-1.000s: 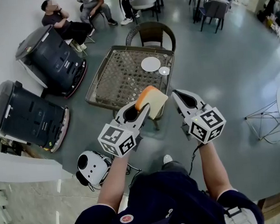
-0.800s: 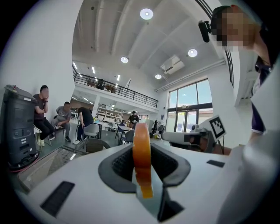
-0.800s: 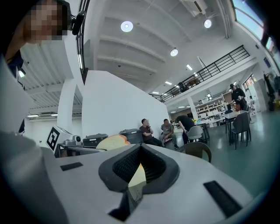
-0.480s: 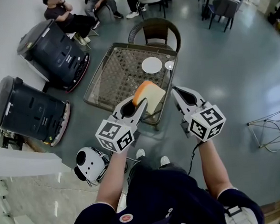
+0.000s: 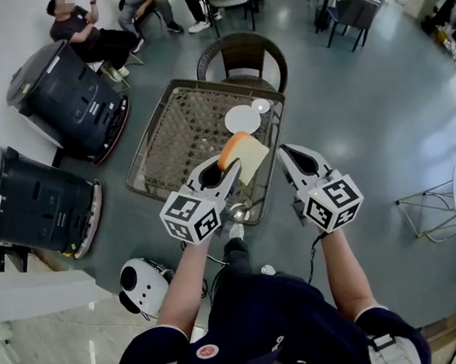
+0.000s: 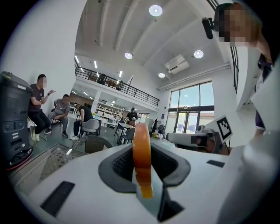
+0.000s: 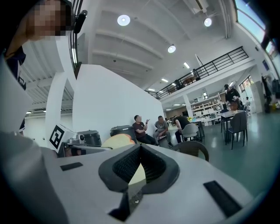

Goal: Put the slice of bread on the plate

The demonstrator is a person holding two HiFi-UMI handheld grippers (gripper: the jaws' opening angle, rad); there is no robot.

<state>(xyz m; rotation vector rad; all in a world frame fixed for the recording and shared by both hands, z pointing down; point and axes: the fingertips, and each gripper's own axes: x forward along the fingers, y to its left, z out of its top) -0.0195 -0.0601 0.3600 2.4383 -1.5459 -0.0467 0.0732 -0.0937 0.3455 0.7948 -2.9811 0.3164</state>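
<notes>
Left gripper [image 5: 231, 166] jaws clamped on bread [image 5: 247, 153] above tabletop [image 5: 184, 134] near edge; right gripper [image 5: 285, 151] jaws together, empty; plate [image 5: 242, 119] by far edge

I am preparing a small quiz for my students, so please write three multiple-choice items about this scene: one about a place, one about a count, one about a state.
1. Where is the white plate?
A) on the floor
B) on the chair
C) on the wicker table

2. How many black machines stand left of the table?
A) one
B) two
C) four

3. The slice of bread is
A) gripped by the left gripper
B) lying on the plate
C) gripped by the right gripper

Answers:
1 C, it rests on the woven top.
2 B, the head view shows two.
3 A, its fingers press the slice on both sides.
</notes>
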